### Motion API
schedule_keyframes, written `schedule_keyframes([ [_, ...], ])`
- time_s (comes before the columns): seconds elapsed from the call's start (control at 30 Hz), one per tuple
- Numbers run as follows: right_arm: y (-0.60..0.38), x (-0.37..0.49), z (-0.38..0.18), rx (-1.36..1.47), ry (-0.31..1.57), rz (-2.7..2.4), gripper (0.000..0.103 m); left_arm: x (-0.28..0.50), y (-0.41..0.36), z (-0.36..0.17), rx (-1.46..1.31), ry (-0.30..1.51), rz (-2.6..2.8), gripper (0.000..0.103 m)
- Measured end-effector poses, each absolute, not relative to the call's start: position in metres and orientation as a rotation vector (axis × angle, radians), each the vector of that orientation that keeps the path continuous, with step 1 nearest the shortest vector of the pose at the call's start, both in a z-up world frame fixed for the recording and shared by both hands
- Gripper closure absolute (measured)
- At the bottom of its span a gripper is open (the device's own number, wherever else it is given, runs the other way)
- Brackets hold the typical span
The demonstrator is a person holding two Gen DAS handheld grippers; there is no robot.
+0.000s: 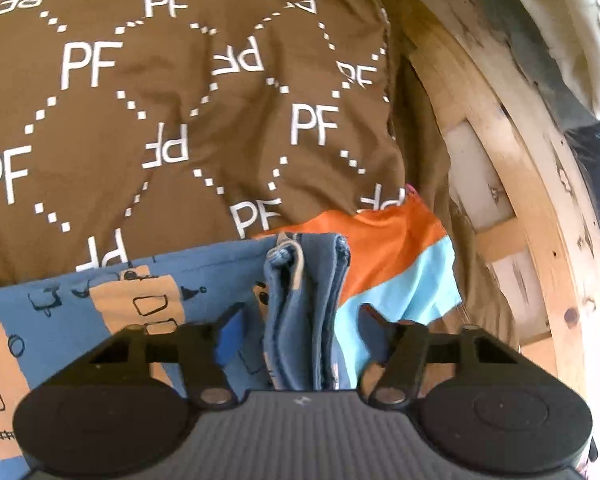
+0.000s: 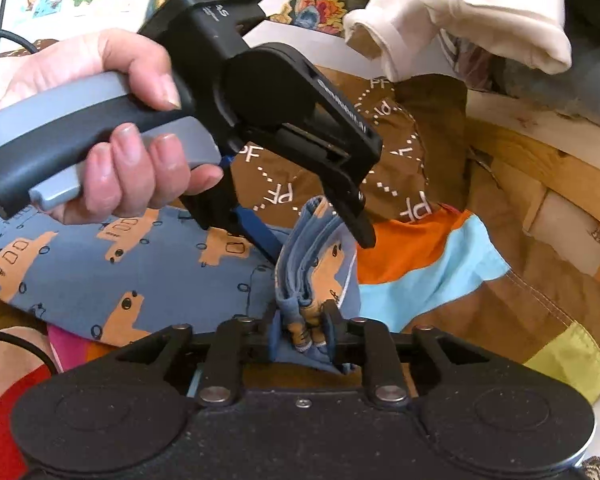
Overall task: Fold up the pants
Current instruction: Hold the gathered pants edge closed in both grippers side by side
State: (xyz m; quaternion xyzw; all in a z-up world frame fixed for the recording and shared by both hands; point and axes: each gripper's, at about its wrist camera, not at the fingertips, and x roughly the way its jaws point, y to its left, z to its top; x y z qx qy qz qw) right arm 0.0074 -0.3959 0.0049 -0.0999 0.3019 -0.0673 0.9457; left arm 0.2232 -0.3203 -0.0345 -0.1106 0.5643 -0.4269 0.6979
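Right wrist view: right gripper (image 2: 302,322) at 6 o'clock, fingers pressed in on a bunched edge of the pants (image 2: 100,264), blue with orange car print. Fabric is stacked in folds between the fingers and runs up toward 12 o'clock. Pants body spreads out to 9 o'clock, lying on a brown bedspread (image 2: 396,148) with white "PF" lettering. Left gripper (image 2: 320,246) comes in from 10 o'clock, held by a bare left hand (image 2: 112,128); its fingertips straddle the same folded ridge just above the right gripper, with a gap showing beside the fabric. An orange and light-blue cloth (image 2: 432,264) lies under the pants at 3 o'clock. A cream garment (image 2: 460,12) sits at 1 o'clock; wooden frame (image 2: 540,168) at 3 o'clock.

Left wrist view: left gripper (image 1: 300,330) at 6 o'clock, fingers spread either side of the folded pants (image 1: 304,312) ridge, not pinching it. Bedspread (image 1: 180,100) fills 12 o'clock, orange and light-blue cloth (image 1: 400,264) at 3 o'clock, wooden frame (image 1: 500,160) at 2 o'clock.
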Motion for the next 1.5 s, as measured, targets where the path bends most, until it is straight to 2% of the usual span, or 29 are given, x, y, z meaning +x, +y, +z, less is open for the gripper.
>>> schedule_keyframes([
  [0.03, -0.395, 0.008, 0.004, -0.210, 0.616, -0.132, 0.067, 0.225, -0.318, -0.034, -0.263, 1.262, -0.946, 0.047],
  [0.13, -0.396, 0.011, 0.003, -0.225, 0.615, -0.128, 0.065, 0.228, -0.314, -0.033, -0.308, 1.275, -0.939, 0.057],
  [0.27, -0.395, 0.009, 0.003, -0.249, 0.616, -0.124, 0.066, 0.228, -0.313, -0.035, -0.305, 1.281, -0.905, 0.080],
  [0.3, -0.394, 0.009, 0.002, -0.260, 0.618, -0.121, 0.069, 0.229, -0.313, -0.035, -0.309, 1.282, -0.902, 0.085],
  [0.33, -0.393, 0.009, 0.002, -0.271, 0.620, -0.116, 0.079, 0.228, -0.314, -0.036, -0.315, 1.282, -0.899, 0.086],
  [0.4, -0.390, 0.007, 0.001, -0.290, 0.620, -0.113, 0.085, 0.227, -0.310, -0.036, -0.324, 1.273, -0.899, 0.091],
  [0.83, -0.366, -0.004, 0.022, -0.295, 0.574, -0.053, 0.087, 0.216, -0.268, -0.014, -0.350, 1.204, -0.851, 0.093],
  [1.5, -0.274, -0.002, 0.038, -0.285, 0.600, 0.226, 0.089, 0.201, -0.124, -0.005, -0.356, 1.136, -0.655, 0.093],
])
